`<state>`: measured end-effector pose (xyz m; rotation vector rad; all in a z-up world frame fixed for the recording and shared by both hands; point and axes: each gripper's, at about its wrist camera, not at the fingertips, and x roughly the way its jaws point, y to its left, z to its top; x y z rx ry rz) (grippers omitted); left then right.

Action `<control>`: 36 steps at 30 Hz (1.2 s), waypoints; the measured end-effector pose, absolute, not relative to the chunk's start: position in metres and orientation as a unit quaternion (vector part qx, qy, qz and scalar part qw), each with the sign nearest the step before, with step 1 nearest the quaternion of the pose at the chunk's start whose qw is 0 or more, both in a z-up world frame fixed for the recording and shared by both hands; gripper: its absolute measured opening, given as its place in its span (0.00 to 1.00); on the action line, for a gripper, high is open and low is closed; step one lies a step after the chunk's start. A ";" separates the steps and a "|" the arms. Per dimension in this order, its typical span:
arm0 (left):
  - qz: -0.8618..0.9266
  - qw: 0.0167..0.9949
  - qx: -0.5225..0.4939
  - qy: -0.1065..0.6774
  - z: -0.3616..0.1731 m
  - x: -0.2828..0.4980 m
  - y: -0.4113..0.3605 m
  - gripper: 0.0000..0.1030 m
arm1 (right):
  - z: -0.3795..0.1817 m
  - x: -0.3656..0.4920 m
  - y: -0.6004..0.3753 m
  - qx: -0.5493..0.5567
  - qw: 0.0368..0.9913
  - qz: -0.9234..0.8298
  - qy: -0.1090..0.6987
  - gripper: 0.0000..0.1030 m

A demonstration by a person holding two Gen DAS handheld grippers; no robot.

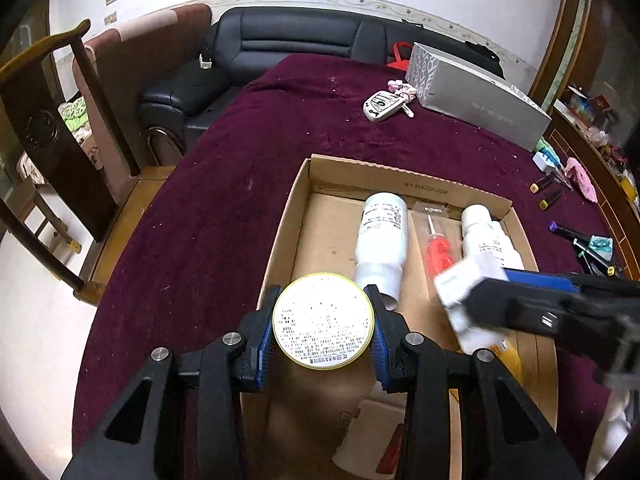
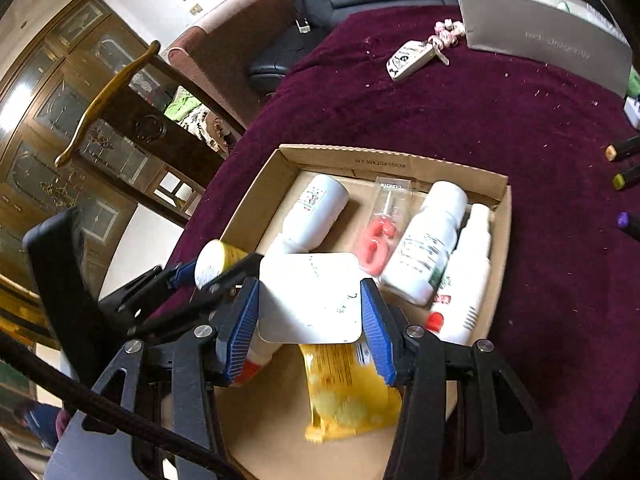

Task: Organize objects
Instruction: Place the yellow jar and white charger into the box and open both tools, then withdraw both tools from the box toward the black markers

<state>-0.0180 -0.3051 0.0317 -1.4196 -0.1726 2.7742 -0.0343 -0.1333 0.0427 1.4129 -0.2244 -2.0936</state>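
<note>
My left gripper (image 1: 323, 322) is shut on a round yellow-rimmed tin (image 1: 323, 320), its printed white face towards the camera, held over the near left part of an open cardboard box (image 1: 376, 172). My right gripper (image 2: 310, 300) is shut on a small white carton (image 2: 310, 296) above the same box (image 2: 392, 160); in the left wrist view it comes in from the right with that carton (image 1: 466, 280). White bottles (image 1: 382, 236) (image 2: 430, 240), red scissors in a clear pack (image 2: 378, 236) and a yellow packet (image 2: 348, 380) lie inside the box. The left gripper (image 2: 212, 268) with the tin (image 2: 214, 262) shows at the left.
The box sits on a dark red tablecloth (image 1: 240, 160). A grey carton (image 1: 476, 96) and a key fob (image 1: 382, 106) lie at the far side. Several markers (image 1: 546, 192) lie at the right. A wooden chair (image 2: 120, 92) and a black sofa (image 1: 288, 40) stand beyond the table.
</note>
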 end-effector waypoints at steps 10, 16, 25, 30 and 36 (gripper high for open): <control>0.888 0.020 -0.455 -0.065 0.034 -0.018 -0.308 0.35 | 0.032 -0.043 -0.133 0.546 0.284 -0.783 -0.091 0.48; 0.900 0.033 -0.425 -0.095 0.054 0.000 -0.317 0.35 | 0.031 -0.043 -0.137 0.544 0.282 -0.786 -0.087 0.48; 0.912 0.035 -0.383 -0.144 0.081 0.052 -0.336 0.47 | 0.035 -0.034 -0.148 0.533 0.292 -0.791 -0.075 0.49; 0.912 0.035 -0.374 -0.163 0.087 0.073 -0.339 0.48 | 0.049 -0.024 -0.144 0.519 0.302 -0.796 -0.080 0.49; 0.911 0.039 -0.373 -0.172 0.089 0.091 -0.329 0.52 | 0.066 0.003 -0.127 0.494 0.304 -0.811 -0.068 0.50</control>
